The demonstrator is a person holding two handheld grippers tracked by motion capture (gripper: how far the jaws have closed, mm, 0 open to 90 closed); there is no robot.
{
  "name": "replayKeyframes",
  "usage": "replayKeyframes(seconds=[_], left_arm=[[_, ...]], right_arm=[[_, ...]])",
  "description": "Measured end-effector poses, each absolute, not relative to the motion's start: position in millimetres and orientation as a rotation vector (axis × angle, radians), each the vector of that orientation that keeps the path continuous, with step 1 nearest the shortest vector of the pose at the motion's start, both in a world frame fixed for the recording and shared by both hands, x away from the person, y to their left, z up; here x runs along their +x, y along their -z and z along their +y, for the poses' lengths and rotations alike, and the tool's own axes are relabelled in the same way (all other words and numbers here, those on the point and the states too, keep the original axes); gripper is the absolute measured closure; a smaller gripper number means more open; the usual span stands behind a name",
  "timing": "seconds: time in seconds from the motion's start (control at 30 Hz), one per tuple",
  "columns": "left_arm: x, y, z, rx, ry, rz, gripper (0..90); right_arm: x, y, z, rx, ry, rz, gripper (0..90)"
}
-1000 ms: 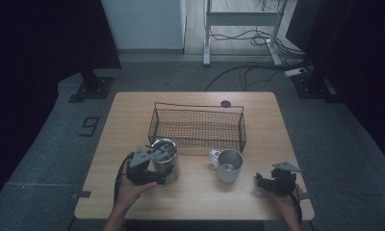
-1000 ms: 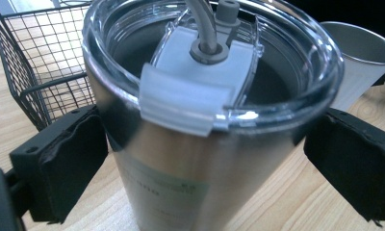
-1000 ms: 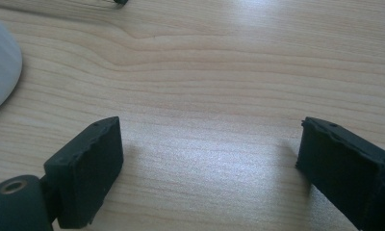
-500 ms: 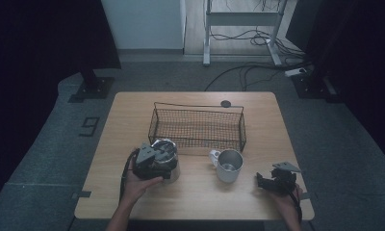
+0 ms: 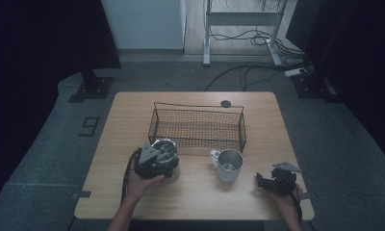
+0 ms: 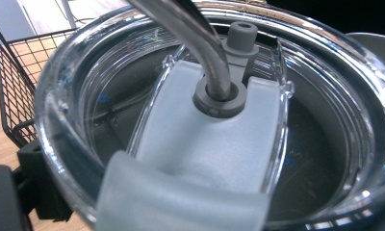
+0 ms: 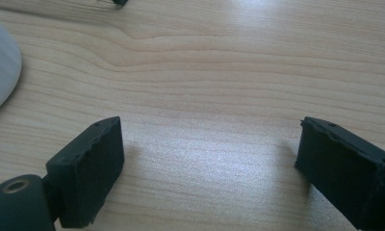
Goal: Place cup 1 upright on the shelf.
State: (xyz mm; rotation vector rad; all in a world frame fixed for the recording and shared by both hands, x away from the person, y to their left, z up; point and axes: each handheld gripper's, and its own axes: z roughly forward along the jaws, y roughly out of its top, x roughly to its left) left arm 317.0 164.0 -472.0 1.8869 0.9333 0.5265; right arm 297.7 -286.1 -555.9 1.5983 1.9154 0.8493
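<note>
Tumbler sits lower left of the table, my left gripper over its clear lid and metal straw; jaw state I cannot tell. Likely heavy and slick, so I'd grip the body. My right gripper rests apart, lower right.

Wooden table bears basket, mug (white), tumbler.

The left gripper sits raised in the left hand. The right gripper rests low, jaws spread wide.
</note>
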Motion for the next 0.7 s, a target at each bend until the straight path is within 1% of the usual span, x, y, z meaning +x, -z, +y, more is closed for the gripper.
replayKeyframes(seconds=[0.23, 0.43, 0.7], left_arm=[[316, 470, 165, 1.878, -0.525, 0.943, 3.8], [312, 456, 170, 1.84, -0.502, 0.948, 3.8], [314, 438, 170, 1.835, -0.541, 0.967, 3.9]], right_arm=[[298, 556, -287, 1.601, -0.853, 1.914, 9.9], [298, 556, -287, 1.604, -0.849, 1.91, 10.1], [298, 556, -287, 1.604, -0.853, 1.909, 10.3]])
